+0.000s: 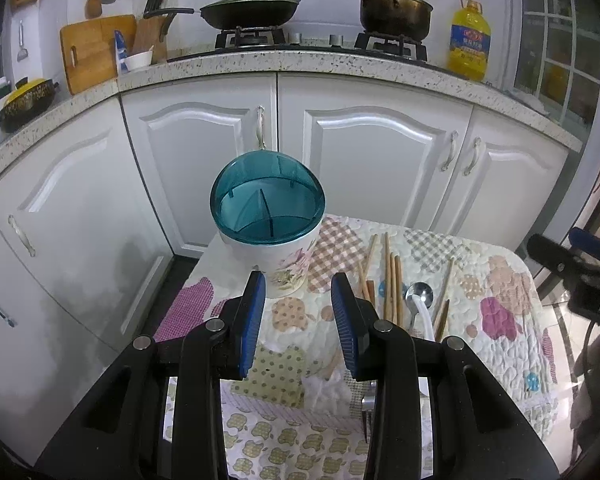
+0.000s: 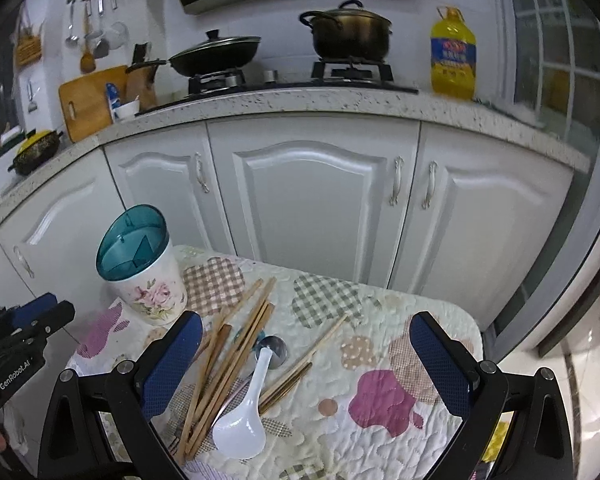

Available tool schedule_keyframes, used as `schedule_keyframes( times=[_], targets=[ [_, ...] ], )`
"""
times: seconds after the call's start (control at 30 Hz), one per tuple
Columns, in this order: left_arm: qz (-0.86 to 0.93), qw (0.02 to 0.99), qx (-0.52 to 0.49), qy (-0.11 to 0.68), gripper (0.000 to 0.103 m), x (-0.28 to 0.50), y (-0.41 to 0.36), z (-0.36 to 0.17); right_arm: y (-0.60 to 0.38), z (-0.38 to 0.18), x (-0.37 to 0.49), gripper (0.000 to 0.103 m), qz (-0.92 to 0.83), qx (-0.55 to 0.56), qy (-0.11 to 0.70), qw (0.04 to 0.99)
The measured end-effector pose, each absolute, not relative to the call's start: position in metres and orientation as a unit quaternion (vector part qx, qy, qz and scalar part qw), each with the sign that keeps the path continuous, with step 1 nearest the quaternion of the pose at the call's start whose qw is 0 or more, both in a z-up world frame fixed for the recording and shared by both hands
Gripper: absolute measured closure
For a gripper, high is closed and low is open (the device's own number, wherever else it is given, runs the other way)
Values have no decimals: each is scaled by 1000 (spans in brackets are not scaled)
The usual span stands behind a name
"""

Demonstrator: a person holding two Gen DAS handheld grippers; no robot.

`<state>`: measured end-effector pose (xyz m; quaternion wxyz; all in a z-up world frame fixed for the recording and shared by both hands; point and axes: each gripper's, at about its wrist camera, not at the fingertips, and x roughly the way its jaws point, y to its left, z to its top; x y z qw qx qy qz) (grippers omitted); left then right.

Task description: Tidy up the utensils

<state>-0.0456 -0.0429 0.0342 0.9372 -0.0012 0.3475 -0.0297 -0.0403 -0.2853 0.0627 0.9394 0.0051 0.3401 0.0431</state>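
Seemingly early in the job: utensils loose on the quilted surface (image 2: 380, 432), none yet in the holder. Left claw (image 1: 298, 316) open, nothing between its blue pads, aimed at the utensil holder (image 1: 268, 236), a white floral pot with a teal divided insert, upright near the far left corner of the surface. Right claw (image 2: 306, 368) spread wide and empty, hovering above the pile. Wooden chopsticks (image 2: 228, 364) fanned and crossing one another just right of the holder; a white plastic spoon (image 2: 244, 420) lying over them, its handle tip touching a metal spoon (image 2: 274, 350). More chopsticks (image 2: 300, 368) to the right, darker ones among them.

Likely trouble: closing on the tangle could lift several sticks together or flick neighbours off the edge. Thin round sticks liable to roll or slip between pads. Holder close to the corner, so a nudge while inserting could tip it or push it off.
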Motion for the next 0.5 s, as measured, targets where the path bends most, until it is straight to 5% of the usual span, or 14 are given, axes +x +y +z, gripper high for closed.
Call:
schedule_keyframes(
  times=[0.5],
  targets=[
    [-37, 940, 6, 340, 70, -53, -50, 39, -282, 57, -57, 0, 42, 14, 304, 952]
  ],
)
